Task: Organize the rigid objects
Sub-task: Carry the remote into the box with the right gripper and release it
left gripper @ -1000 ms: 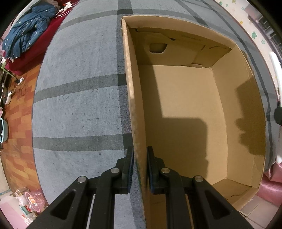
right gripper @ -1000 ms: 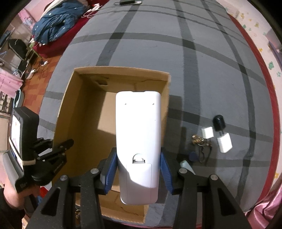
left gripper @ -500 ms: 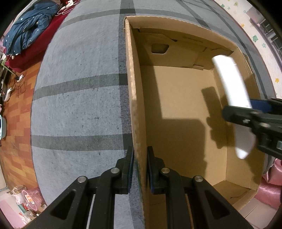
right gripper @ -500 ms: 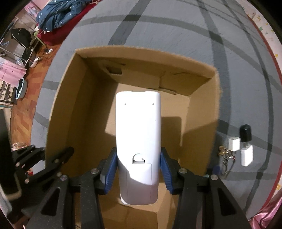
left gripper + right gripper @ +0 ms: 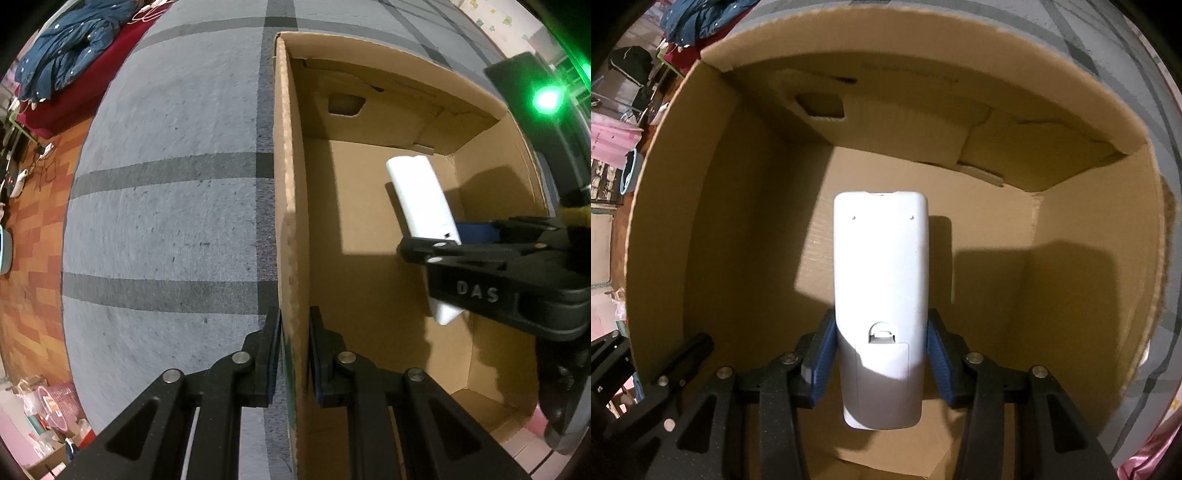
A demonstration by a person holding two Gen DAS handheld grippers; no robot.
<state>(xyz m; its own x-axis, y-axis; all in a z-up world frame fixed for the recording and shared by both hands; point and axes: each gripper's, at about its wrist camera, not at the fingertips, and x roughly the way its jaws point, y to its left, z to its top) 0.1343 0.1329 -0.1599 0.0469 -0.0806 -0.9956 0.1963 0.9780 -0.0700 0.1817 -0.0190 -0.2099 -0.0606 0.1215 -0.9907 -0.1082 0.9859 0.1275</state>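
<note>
1. Over the last second the right gripper (image 5: 881, 354) has carried the white remote (image 5: 881, 295) from above the grey carpet (image 5: 166, 184) to inside the cardboard box (image 5: 369, 258); the drop-off looks close.
2. The remote hangs mid-frame in the right wrist view, clamped between the blue pads (image 5: 822, 356), above the box floor, back side up.
3. The left gripper (image 5: 293, 354) stays pinched on the box's left wall at lower centre, steadying it.
</note>
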